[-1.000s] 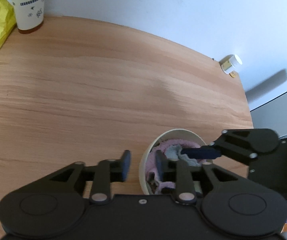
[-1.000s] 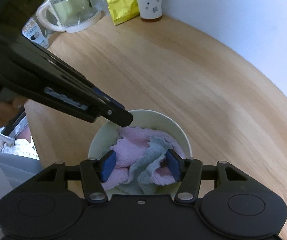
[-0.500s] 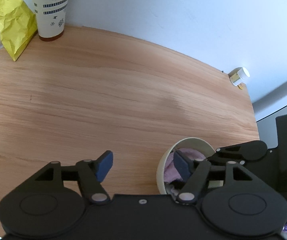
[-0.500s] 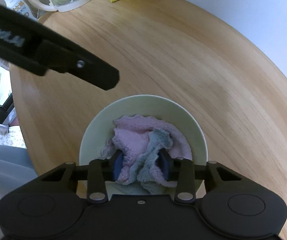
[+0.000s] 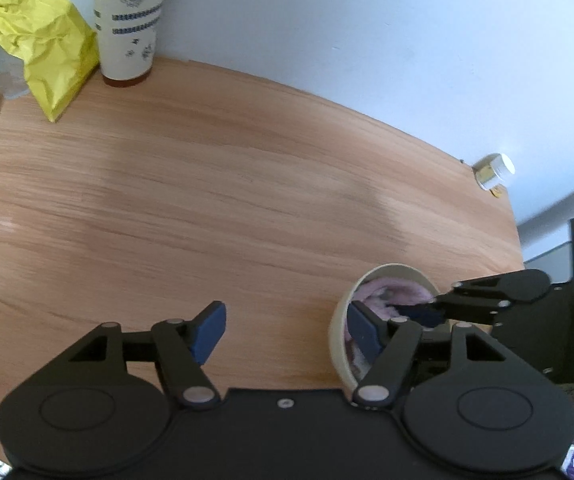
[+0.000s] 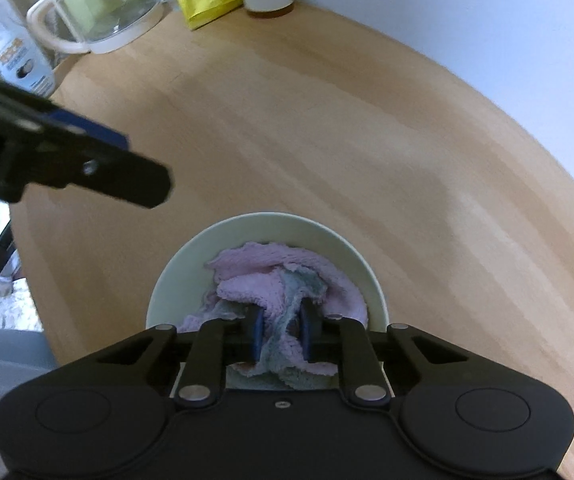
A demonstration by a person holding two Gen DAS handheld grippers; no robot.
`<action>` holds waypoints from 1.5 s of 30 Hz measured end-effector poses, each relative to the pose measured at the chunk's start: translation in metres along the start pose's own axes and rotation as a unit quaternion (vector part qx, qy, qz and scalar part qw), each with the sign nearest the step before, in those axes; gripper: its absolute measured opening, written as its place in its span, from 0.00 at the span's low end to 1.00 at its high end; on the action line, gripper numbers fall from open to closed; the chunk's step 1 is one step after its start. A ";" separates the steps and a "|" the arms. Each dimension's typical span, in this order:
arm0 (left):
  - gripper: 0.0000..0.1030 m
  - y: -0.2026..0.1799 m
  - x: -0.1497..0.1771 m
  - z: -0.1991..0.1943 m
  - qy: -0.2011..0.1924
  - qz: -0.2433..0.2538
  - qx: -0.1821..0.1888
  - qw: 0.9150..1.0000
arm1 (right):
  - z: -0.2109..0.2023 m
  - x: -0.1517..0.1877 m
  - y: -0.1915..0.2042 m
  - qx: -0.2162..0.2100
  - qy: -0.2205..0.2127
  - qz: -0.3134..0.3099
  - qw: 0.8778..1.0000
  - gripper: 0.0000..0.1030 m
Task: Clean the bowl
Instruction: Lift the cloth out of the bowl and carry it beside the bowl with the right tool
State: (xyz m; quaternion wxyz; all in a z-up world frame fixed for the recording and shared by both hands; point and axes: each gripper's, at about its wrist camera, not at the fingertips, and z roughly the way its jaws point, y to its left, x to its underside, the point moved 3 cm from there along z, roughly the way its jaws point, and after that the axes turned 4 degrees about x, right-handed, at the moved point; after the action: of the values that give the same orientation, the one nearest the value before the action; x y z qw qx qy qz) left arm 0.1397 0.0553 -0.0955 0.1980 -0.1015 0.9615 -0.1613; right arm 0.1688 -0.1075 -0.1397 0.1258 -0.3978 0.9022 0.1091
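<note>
A pale green bowl (image 6: 191,264) sits on the wooden table (image 6: 327,128) and holds a crumpled pink and grey cloth (image 6: 271,276). My right gripper (image 6: 281,336) is inside the bowl, shut on a fold of the cloth. In the left wrist view the bowl (image 5: 337,328) is at lower right with the cloth (image 5: 391,294) inside. My left gripper (image 5: 285,330) is open and empty, its right finger just over the bowl's near rim and its left finger above bare table. The right gripper's finger (image 5: 483,296) reaches into the bowl from the right.
A yellow bag (image 5: 39,44) and a patterned paper cup (image 5: 129,28) stand at the table's far left by the white wall. A small white-capped jar (image 5: 493,170) sits at the far right edge. A glass kettle (image 6: 95,8) and a bottle (image 6: 15,56) stand at the left.
My right gripper has closed on the cloth in the bowl. My left gripper has opened wide and pulled back away from the bowl, to its left.
</note>
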 end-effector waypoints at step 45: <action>1.00 -0.088 0.046 -0.021 -0.012 -0.009 -0.070 0.997 | -0.032 0.141 -0.143 0.108 -0.092 0.229 0.963 0.46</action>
State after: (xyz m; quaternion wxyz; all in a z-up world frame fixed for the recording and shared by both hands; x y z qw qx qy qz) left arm 0.1009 -0.0325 -0.0625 0.2002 -0.1256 0.9671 -0.0939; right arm 0.1786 -0.3085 -0.1680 0.2220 -0.1526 0.9603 0.0725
